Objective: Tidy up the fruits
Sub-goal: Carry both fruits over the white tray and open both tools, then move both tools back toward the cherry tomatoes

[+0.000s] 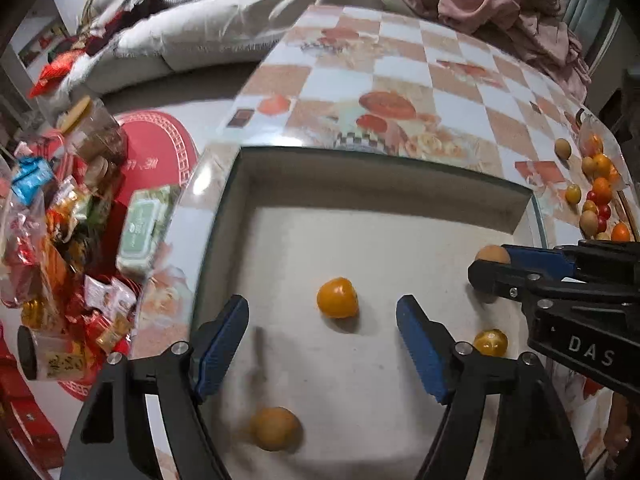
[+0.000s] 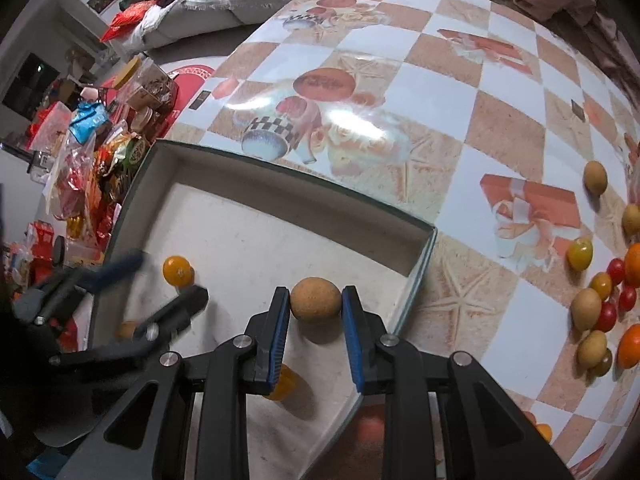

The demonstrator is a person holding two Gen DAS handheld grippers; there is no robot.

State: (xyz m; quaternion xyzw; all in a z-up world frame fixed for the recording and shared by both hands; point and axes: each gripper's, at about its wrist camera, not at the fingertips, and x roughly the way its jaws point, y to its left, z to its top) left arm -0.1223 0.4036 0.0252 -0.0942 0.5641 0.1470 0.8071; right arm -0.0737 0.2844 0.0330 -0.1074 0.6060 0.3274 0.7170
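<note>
Right gripper (image 2: 315, 322) clamped on a brown round fruit (image 2: 315, 300), blue pads touching it on both sides, held over the near right part of the shallow box (image 2: 420, 270). Same grip seen from the left wrist view: right gripper (image 1: 486, 268) entering from the right edge, brown fruit (image 1: 493, 255) at its tips. Left gripper (image 1: 322, 344) spread wide, nothing between the pads, hovering over the box floor (image 1: 400, 240). Inside the box: orange fruit (image 1: 337, 297) just ahead of the left fingers, a blurred orange-brown fruit (image 1: 275, 428) low between them, a small yellow fruit (image 1: 490, 342) beside the right-hand finger. Remaining fruit pile (image 2: 604, 300) loose on the checkered tablecloth (image 2: 440, 80), well right of the box. Snack packets (image 1: 60, 240) heaped left of the table.
</note>
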